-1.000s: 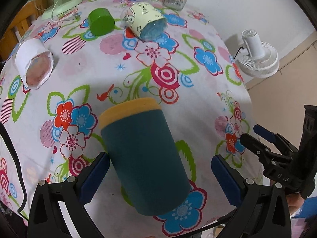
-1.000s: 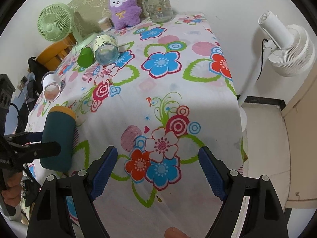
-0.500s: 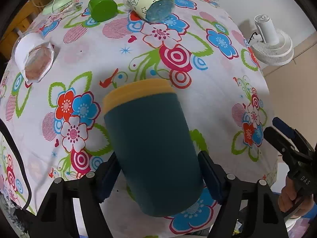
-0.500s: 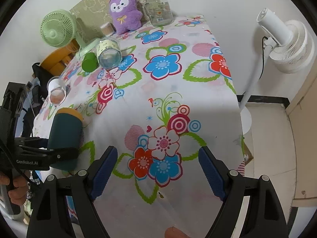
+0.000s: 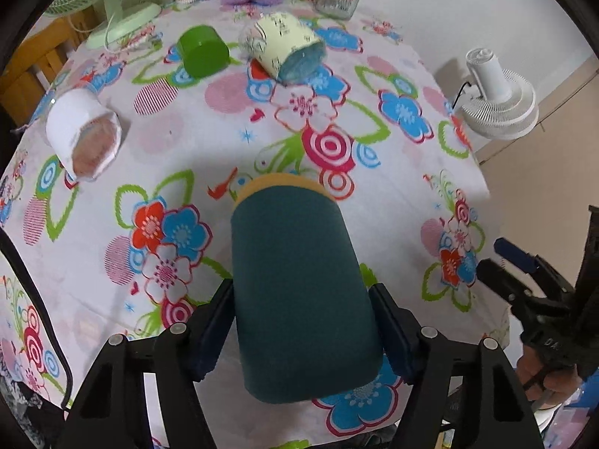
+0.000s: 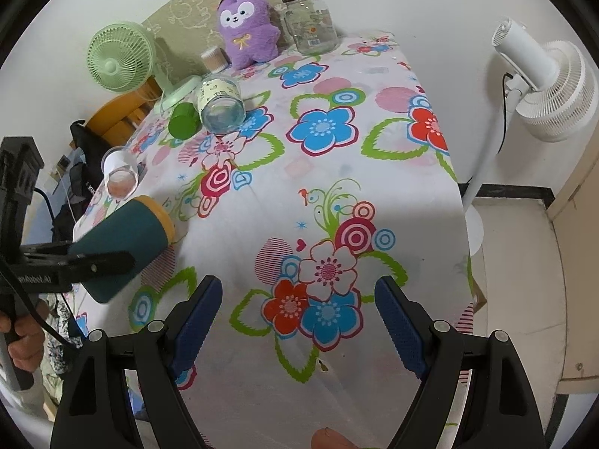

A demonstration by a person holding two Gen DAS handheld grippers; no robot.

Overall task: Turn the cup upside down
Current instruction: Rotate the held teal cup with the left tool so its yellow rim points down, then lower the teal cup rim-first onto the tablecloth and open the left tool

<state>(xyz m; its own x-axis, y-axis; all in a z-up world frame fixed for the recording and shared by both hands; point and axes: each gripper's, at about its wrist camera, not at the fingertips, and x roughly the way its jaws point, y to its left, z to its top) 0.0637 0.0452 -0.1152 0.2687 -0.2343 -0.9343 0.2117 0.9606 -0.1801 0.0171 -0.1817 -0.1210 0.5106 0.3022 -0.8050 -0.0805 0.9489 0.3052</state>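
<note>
Left jaws around tilted teal, yellow-rimmed cup point(image 5: 299, 299)

Left gripper point(image 5: 299, 331) clamped on dark teal cup point(image 5: 299, 295), yellow end pointing far, above floral tablecloth point(image 5: 209, 142), right gripper point(image 5: 524, 280) at right edge, state indeterminate.

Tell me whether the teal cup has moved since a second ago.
Yes. The teal cup has tipped from upright to slanted, its yellow end now nearer the white cup.
</note>
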